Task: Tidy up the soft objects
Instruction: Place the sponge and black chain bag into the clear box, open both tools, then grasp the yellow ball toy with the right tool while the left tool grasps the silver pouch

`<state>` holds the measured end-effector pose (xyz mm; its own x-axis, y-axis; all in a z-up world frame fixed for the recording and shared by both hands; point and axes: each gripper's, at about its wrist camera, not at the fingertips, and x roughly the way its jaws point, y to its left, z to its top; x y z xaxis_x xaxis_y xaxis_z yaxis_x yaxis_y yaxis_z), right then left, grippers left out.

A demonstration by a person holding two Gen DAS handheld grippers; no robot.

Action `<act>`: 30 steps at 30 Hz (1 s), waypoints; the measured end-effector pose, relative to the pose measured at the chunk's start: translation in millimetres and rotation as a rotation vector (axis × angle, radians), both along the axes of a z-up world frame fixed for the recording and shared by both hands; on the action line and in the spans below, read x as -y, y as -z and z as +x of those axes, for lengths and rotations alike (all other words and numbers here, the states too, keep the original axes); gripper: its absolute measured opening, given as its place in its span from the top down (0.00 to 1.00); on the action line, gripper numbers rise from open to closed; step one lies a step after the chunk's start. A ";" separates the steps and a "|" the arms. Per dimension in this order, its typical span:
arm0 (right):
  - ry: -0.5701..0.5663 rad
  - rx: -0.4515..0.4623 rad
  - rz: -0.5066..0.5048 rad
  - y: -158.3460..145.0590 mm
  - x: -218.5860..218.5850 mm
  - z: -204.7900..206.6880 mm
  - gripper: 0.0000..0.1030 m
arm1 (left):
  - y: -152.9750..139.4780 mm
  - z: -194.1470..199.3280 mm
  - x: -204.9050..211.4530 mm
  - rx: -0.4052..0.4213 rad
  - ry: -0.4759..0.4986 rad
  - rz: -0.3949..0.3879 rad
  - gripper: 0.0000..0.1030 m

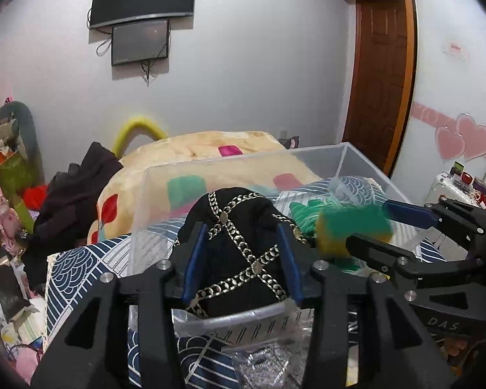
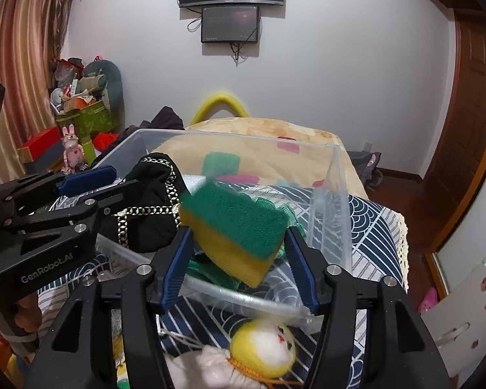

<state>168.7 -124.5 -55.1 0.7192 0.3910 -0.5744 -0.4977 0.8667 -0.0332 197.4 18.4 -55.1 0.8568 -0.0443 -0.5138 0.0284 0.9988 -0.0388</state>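
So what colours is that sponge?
The sponge is green on top and yellow beneath, clearest in the right wrist view.

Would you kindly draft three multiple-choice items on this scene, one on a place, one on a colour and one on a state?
1. Where does the plush chick lie?
A. inside the bin
B. on the patterned cloth outside the bin
C. on the wall screen

2. What colours is the sponge?
A. green over yellow
B. red over blue
C. all white

3. What is between the left tongs?
A. the black chain-trimmed cloth
B. the sponge
C. nothing

Answers:
1 B, it lies before the near rim of the clear bin.
2 A, a green pad tops a yellow body.
3 A, the black chain-trimmed cloth sits between the blue pads, while the sponge is at the right tongs.
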 end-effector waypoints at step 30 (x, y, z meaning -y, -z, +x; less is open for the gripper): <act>0.053 0.016 0.026 17.0 43.0 -46.0 0.35 | 16.2 -79.6 11.9 0.010 0.006 0.012 0.03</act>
